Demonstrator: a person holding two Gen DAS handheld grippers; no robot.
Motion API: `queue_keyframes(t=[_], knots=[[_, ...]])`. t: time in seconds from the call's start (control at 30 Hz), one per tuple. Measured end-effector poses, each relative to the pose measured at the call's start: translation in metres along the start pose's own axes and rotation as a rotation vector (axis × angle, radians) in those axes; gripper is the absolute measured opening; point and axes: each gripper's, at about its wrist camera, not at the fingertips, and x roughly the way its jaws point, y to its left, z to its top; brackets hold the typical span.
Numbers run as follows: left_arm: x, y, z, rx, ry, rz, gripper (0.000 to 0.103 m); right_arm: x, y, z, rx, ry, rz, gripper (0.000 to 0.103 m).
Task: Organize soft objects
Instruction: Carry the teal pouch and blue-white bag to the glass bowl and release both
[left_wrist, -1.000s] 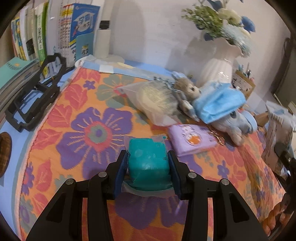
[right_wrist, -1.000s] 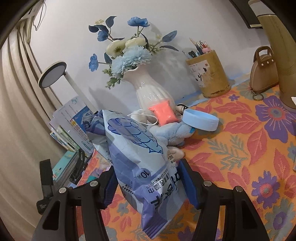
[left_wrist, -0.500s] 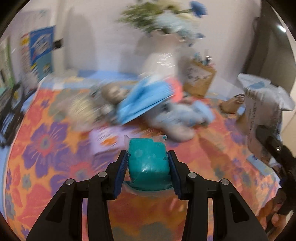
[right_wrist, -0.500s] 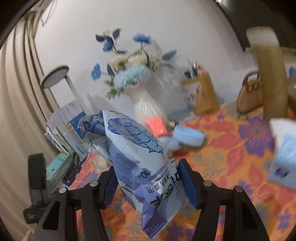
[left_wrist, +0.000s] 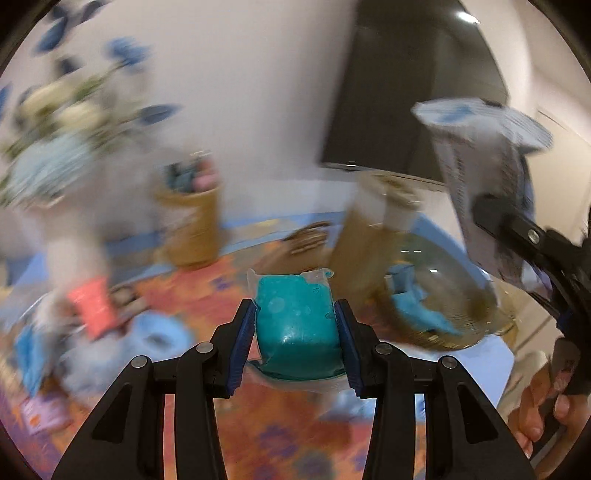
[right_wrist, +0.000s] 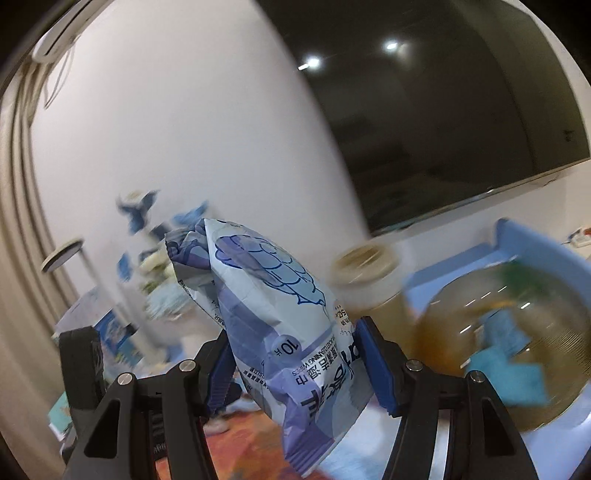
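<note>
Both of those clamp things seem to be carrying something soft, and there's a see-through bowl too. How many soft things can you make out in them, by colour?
Teal: 1, the wrapped teal sponge in the left gripper.
Pale blue-and-white: 1, the wipes pack in the right gripper.
Blue: 1 blurred blue cloth in the clear bowl.
Total: 3.

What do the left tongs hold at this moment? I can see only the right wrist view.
Observer: The left tongs pinch a teal block in clear wrap between both pads.
Operator: Is the block over the bowl?
Observer: No. The glass bowl sits to the right of the block and farther off.
Operator: And what is on the other side?
Observer: A pink packet lies to the left; it is blurred.
</note>
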Motion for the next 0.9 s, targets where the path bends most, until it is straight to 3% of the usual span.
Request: queue_keyframes(t=[0.3, 0.53, 0.7, 0.77, 0.87, 0.9], knots=[[0.055, -0.086, 0.022, 0.128, 0.014, -0.103, 0.041, -0.011, -0.08, 0.042, 0.019, -0.028, -0.13, 0.061], [0.112, -0.121, 0.023, 0.178, 0.058, -0.118, 0.04, 0.001, -0.148, 0.051, 0.057, 0.036, -0.268, 0.061], [0.144, -0.142, 0.02, 0.219, 0.096, -0.12, 0.043, 0.013, -0.184, 0.051, 0.052, 0.096, -0.425, 0.062], [0.153, -0.149, 0.017, 0.242, 0.126, -0.135, 0.055, 0.017, -0.194, 0.05, 0.067, 0.118, -0.451, 0.065], [0.159, -0.16, 0.009, 0.271, 0.167, -0.161, 0.075, 0.024, -0.206, 0.048, 0.106, 0.144, -0.42, 0.082], [0.158, -0.162, 0.007, 0.282, 0.167, -0.155, 0.076, 0.023, -0.207, 0.047, 0.121, 0.129, -0.41, 0.086]])
